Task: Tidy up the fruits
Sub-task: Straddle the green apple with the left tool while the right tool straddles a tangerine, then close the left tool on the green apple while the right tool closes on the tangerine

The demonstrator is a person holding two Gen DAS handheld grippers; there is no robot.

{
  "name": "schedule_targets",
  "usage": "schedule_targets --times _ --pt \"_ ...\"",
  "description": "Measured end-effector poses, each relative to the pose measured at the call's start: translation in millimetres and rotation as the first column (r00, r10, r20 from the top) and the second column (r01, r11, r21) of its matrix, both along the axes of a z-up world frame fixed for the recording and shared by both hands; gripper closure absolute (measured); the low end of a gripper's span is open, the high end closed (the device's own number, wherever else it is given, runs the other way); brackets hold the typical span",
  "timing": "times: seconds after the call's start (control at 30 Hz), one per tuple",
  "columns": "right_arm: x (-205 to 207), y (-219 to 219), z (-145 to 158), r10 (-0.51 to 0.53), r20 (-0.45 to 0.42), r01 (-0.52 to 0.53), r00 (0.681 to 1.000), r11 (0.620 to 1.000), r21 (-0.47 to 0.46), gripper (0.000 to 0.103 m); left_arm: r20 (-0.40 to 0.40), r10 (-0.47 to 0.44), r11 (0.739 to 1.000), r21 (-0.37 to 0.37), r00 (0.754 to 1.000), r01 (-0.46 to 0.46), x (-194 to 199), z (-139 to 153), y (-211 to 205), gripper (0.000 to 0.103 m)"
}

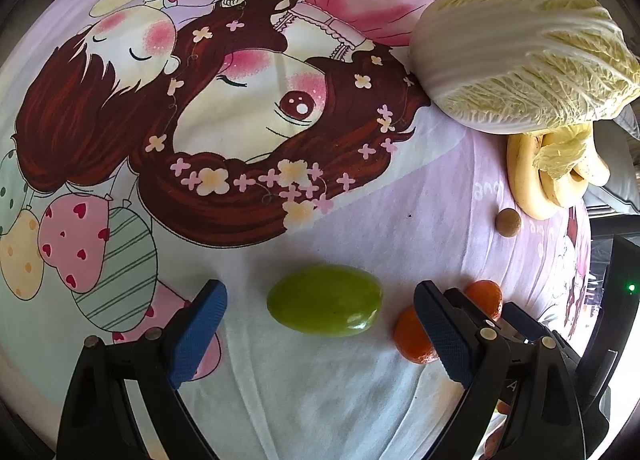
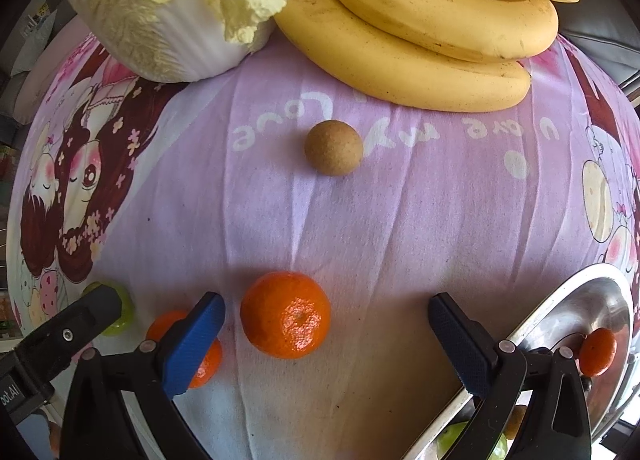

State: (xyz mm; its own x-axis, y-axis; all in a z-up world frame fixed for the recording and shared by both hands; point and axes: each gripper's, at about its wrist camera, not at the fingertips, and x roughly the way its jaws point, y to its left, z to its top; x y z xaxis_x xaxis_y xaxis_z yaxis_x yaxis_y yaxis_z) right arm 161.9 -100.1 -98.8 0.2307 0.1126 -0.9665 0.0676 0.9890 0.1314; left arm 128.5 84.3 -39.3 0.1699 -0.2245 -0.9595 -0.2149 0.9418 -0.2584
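The right claw [image 2: 326, 340] is held with its blue pads wide apart and nothing clamped, pointed steeply down at the cartoon-printed cloth [image 2: 400, 220]. The round orange mandarin [image 2: 285, 315] lies between the pads, nearer the left one and not touching it. For a good grip the claw is best shifted slightly left, so that the fruit is centred, then lowered until the pads flank its widest part, and closed gently. The shiny steel bowl [image 2: 560, 300] waits just right of the claw. The left claw [image 1: 320, 324] is also apart, with the smooth green oval fruit [image 1: 324, 300] between its pads, untouched.
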Motion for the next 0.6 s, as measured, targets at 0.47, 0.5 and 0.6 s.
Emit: schedule_targets --times 0.47,0.5,0.6 --pt "-24 9 6 0.069 0.105 -0.066 0.992 0.997 -0.032 0.016 0.021 -0.013 0.999 0.047 1.000 0.012 0 3 -4 0.033" --pt "-25 10 6 0.075 0.108 -0.072 0.991 0.997 -0.034 0.020 0.022 -0.015 0.999 0.051 1.000 0.014 0 3 -4 0.033" --pt "-29 15 10 0.096 0.123 -0.089 0.988 0.994 -0.061 0.031 0.033 -0.031 0.998 0.047 0.999 0.030 1 6 -6 0.040"
